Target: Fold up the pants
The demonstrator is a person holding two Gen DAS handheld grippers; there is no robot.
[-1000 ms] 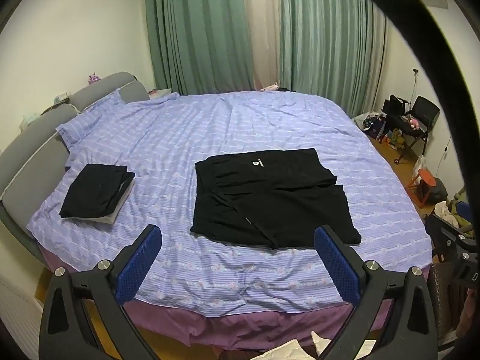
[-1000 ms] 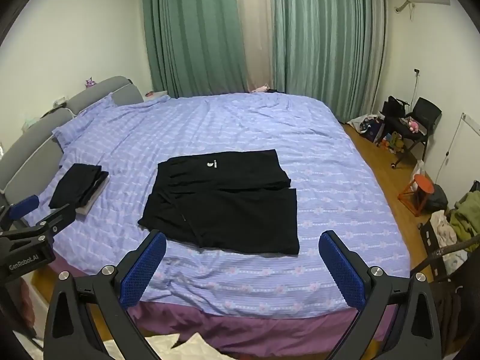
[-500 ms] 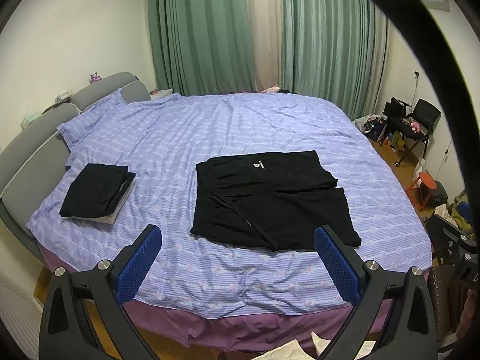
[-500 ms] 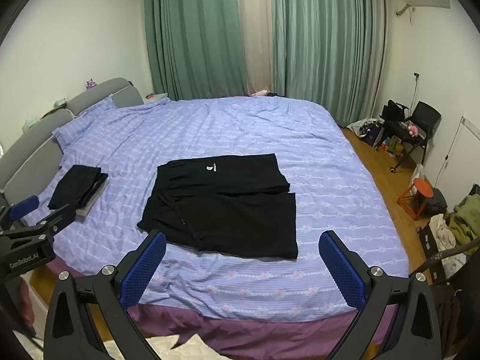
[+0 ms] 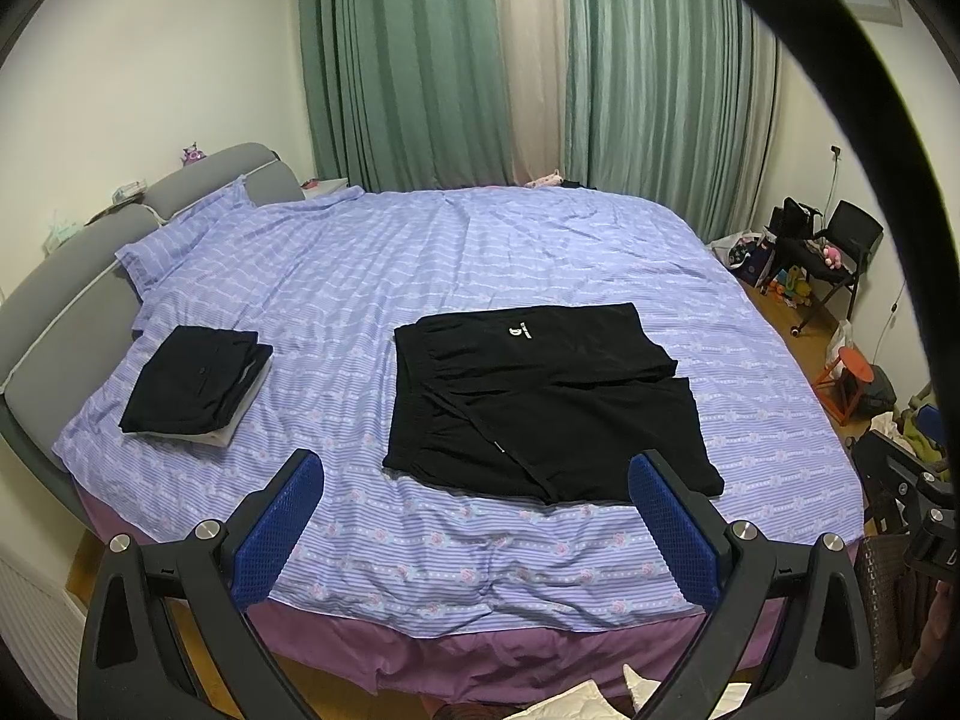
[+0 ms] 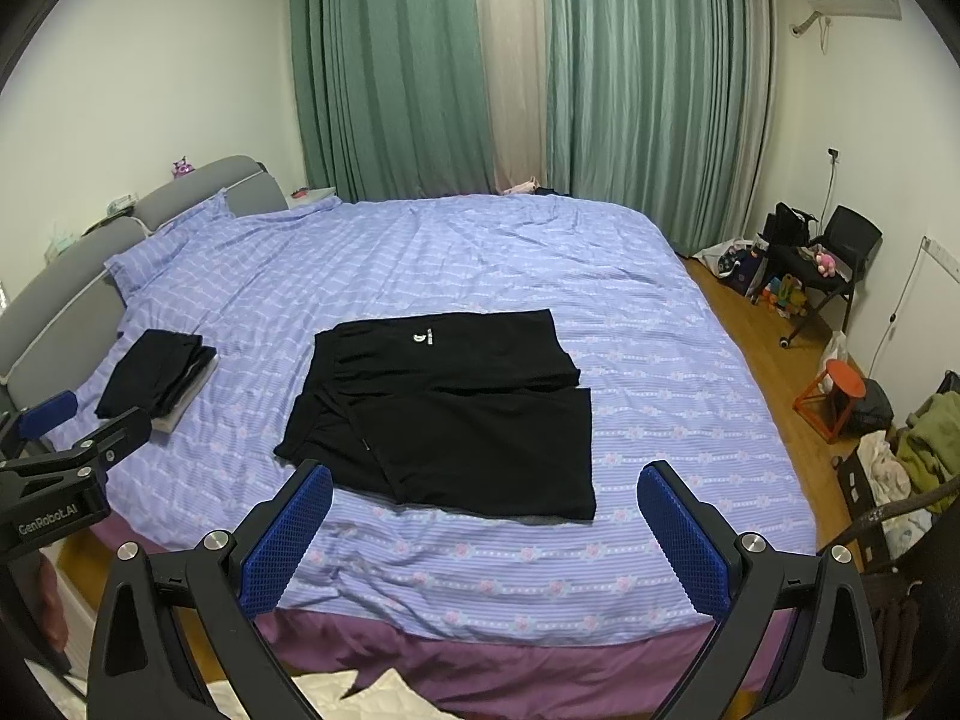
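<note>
Black pants (image 5: 540, 402) lie partly folded on the purple striped bed (image 5: 420, 264), with a small white logo near the far edge. They also show in the right wrist view (image 6: 444, 414). My left gripper (image 5: 480, 516) is open and empty, held off the bed's near edge, short of the pants. My right gripper (image 6: 486, 528) is open and empty, also before the near edge. The left gripper's body (image 6: 60, 468) shows at the left in the right wrist view.
A stack of folded black clothes (image 5: 195, 378) lies at the bed's left near the grey headboard (image 5: 54, 282). Green curtains (image 5: 540, 60) hang behind. A black chair (image 6: 840, 252), an orange stool (image 6: 840, 390) and clutter stand on the wooden floor at the right.
Both views have drifted slightly back and up from the bed. The pants have not moved. Both grippers stay open.
</note>
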